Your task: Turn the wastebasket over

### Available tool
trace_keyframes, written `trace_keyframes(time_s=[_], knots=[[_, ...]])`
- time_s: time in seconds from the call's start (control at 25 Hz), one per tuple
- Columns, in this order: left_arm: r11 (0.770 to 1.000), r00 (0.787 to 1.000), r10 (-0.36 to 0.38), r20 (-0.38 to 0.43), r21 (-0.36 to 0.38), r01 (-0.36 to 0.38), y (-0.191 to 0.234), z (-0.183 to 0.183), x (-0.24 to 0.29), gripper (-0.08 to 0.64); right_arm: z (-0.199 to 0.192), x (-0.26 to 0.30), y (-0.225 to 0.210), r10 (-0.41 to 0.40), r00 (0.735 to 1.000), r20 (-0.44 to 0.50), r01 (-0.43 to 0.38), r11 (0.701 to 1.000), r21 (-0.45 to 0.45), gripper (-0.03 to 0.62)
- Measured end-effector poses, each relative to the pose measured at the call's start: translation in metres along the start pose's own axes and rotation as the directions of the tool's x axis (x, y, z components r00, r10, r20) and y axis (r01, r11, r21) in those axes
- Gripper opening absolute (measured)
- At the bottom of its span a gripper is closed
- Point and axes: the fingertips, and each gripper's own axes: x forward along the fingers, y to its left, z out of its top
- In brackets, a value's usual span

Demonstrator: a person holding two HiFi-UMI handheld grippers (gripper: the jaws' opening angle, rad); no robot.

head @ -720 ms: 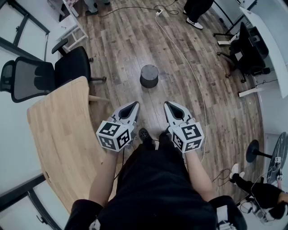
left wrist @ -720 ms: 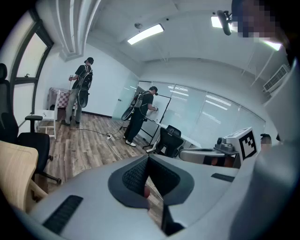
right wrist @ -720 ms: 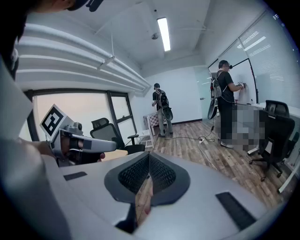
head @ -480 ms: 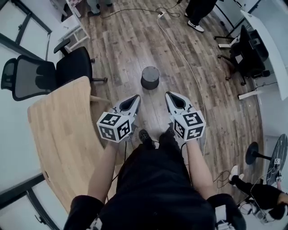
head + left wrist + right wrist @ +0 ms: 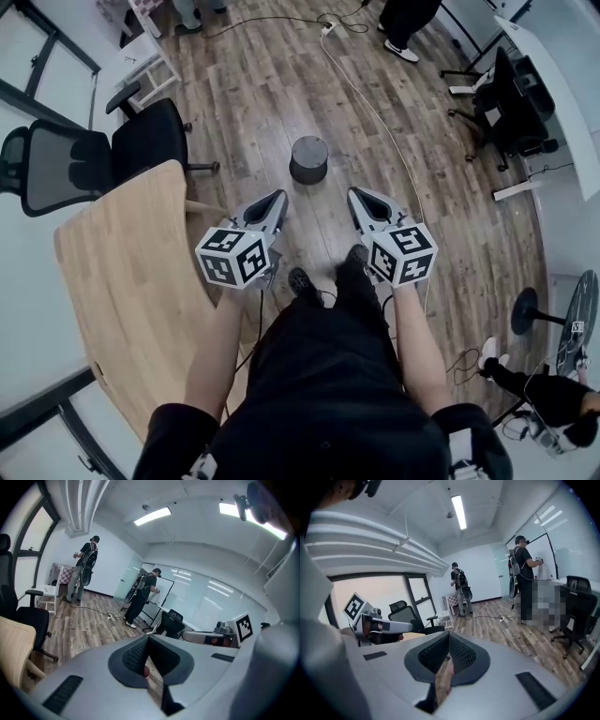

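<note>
A small dark grey wastebasket [image 5: 308,158] stands on the wooden floor ahead of me in the head view; its flat closed end faces up. My left gripper [image 5: 275,200] hangs below and left of it, shut, with nothing between its jaws. My right gripper [image 5: 356,197] hangs below and right of it, also shut and empty. Both point forward and somewhat down, well short of the wastebasket. In the left gripper view the jaws [image 5: 147,641] meet; the right gripper view shows its jaws [image 5: 449,639] closed too. Neither gripper view shows the wastebasket.
A light wooden table [image 5: 131,281] lies at my left, with two black office chairs [image 5: 94,155] behind it. A white cable [image 5: 380,117] runs over the floor right of the wastebasket. More chairs and desks [image 5: 516,94] stand at the right. People stand at the room's far end [image 5: 143,595].
Both grippers have shifted slightly forward with my step; the wastebasket keeps its place on the floor. Jaws stay shut.
</note>
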Motion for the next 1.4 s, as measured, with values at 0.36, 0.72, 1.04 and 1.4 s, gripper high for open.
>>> trace_keyframes(time_s=[0.36, 0.72, 1.04, 1.4], knots=[[1.0, 0.999, 0.026, -0.026, 0.007, -0.026, 0.006, -0.002, 0.019, 0.006, 0.001, 0.022, -0.036, 0.002, 1.0, 0.005, -0.002, 1.0, 0.01, 0.032], [0.997, 0.997, 0.073, -0.015, 0.012, -0.073, 0.005, 0.019, 0.065, 0.006, 0.005, 0.052, -0.082, 0.06, 0.997, -0.042, -0.062, 0.997, -0.048, 0.034], [0.993, 0.993, 0.115, -0.007, -0.001, -0.115, -0.002, 0.042, 0.131, 0.006, 0.032, 0.084, -0.129, 0.123, 0.991, -0.059, -0.129, 0.986, -0.109, 0.034], [0.977, 0.979, 0.205, -0.019, -0.054, -0.205, 0.001, 0.034, 0.18, 0.006, 0.035, 0.106, -0.177, 0.205, 0.974, -0.095, -0.213, 0.973, -0.085, 0.034]])
